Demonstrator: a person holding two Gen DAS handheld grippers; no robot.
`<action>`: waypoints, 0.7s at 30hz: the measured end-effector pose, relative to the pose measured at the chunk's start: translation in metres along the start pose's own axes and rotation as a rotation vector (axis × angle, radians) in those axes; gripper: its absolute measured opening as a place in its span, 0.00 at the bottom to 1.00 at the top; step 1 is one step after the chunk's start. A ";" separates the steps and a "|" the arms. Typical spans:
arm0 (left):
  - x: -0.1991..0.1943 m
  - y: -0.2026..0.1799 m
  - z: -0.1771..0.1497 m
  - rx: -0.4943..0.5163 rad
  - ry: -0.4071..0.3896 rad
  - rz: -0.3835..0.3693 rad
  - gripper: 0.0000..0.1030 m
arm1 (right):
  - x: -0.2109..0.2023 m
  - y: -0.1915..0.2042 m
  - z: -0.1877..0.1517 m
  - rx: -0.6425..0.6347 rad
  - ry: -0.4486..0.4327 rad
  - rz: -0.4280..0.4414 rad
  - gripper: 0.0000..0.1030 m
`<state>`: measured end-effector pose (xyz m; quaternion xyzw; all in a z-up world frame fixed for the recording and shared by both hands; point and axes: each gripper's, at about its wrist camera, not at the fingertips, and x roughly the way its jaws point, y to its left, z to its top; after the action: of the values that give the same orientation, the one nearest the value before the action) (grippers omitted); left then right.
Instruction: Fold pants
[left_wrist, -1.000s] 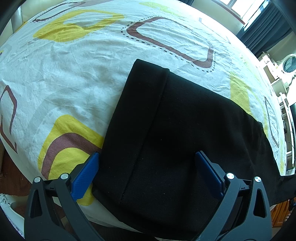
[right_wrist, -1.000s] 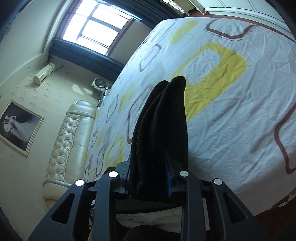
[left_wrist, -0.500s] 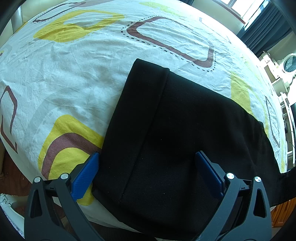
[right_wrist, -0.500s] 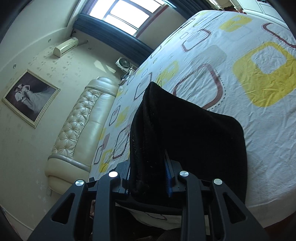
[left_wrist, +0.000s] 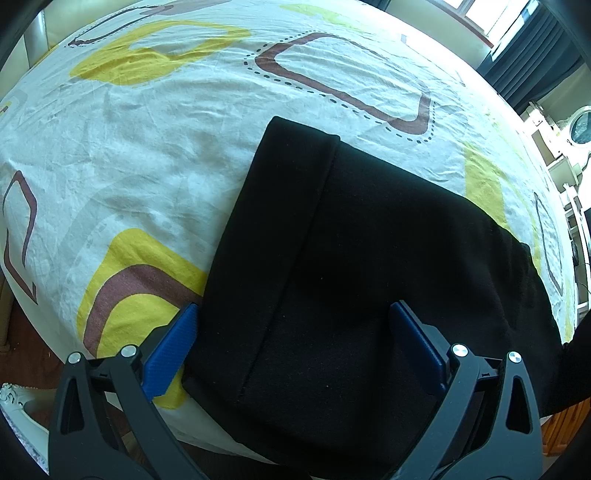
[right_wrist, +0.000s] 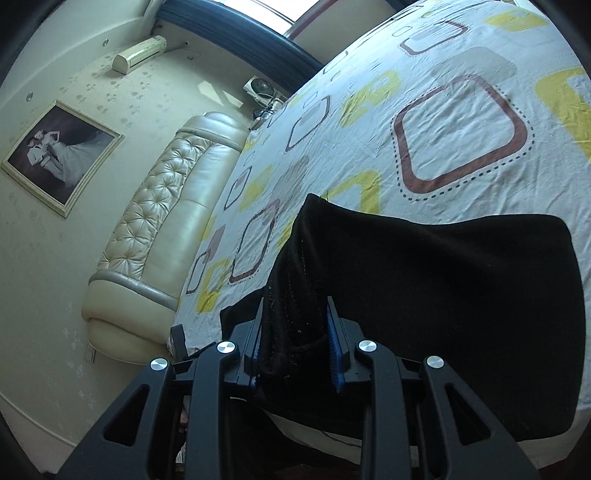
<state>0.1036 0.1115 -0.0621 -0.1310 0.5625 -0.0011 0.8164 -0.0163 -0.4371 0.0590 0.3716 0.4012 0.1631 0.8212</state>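
— So, where are the pants (left_wrist: 369, 258) right now?

— Spread across the near edge of the bed (left_wrist: 184, 129), black against my patterned sheet. From my left gripper (left_wrist: 295, 343) I see them lying flat, a doubled-over band of cloth along their left side, its straight edge running away from me toward the brown dotted square printed on the sheet. The near end of the cloth hangs a little past the mattress edge.

— And that left claw, what is it doing?

— Spread wide. One blue pad (left_wrist: 171, 349) sits just beside the left edge of the pants, over a yellow and brown patch of sheet; the other blue pad sits over the black cloth itself. Nothing is pinched between them.

— The right one?

— My right gripper (right_wrist: 295, 343) is pressed together on a bunched, ribbed edge of the pants (right_wrist: 443, 295), which stands up between the two pads as a thick ridge. From there the cloth drapes away to the right and lies over the sheet.

— What else is around?

— Past the bed on the right wrist view, a cream tufted headboard (right_wrist: 166, 221), a framed photograph (right_wrist: 59, 155) on the wall, and an air conditioner (right_wrist: 138, 59) high up near the window.
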 end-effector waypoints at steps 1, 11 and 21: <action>0.000 0.000 0.000 0.000 0.000 0.000 0.98 | 0.009 0.001 -0.003 -0.004 0.016 -0.010 0.28; 0.000 0.001 0.000 0.001 0.000 0.001 0.98 | 0.078 0.010 -0.033 -0.045 0.101 -0.116 0.28; 0.001 0.002 0.001 -0.002 0.000 0.003 0.98 | 0.110 0.021 -0.053 -0.096 0.151 -0.175 0.28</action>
<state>0.1043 0.1139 -0.0629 -0.1308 0.5626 0.0007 0.8163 0.0112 -0.3354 -0.0057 0.2821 0.4848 0.1373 0.8164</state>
